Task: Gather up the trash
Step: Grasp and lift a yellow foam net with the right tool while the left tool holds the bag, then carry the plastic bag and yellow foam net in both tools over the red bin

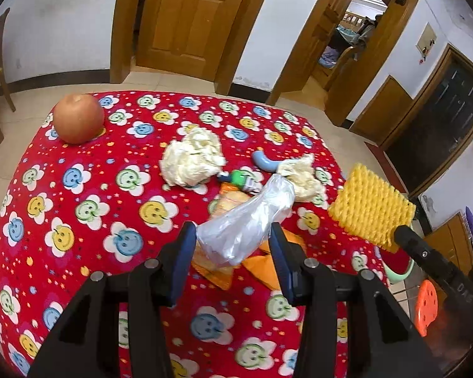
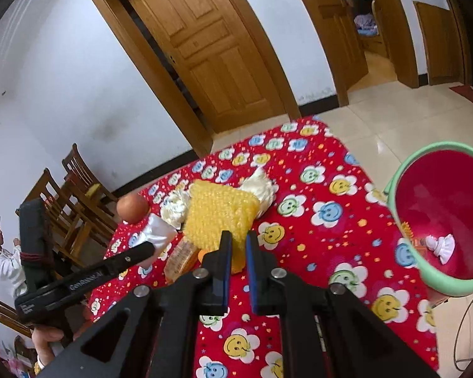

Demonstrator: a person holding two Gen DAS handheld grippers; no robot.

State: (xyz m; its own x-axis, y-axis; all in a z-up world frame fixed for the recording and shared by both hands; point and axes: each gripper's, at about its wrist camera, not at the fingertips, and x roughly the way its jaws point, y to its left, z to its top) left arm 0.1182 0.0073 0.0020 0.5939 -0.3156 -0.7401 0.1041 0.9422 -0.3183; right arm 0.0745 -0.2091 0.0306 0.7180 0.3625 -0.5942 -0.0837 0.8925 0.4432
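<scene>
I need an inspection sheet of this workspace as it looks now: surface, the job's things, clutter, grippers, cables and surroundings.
Surface: table under a red smiley-flower cloth.
Job's things: yellow foam net; clear plastic bag; two wads of crumpled paper; orange wrappers; bin with a green rim beside the table, a white scrap inside.
Clutter: round orange-brown fruit; blue curved piece; small green item.
Grippers: left gripper shut on the plastic bag; right gripper shut on the foam net.
Cables: thin wire beside the bin.
Surroundings: wooden doors, wooden chairs, tiled floor, a person at the left edge, orange stool.
</scene>
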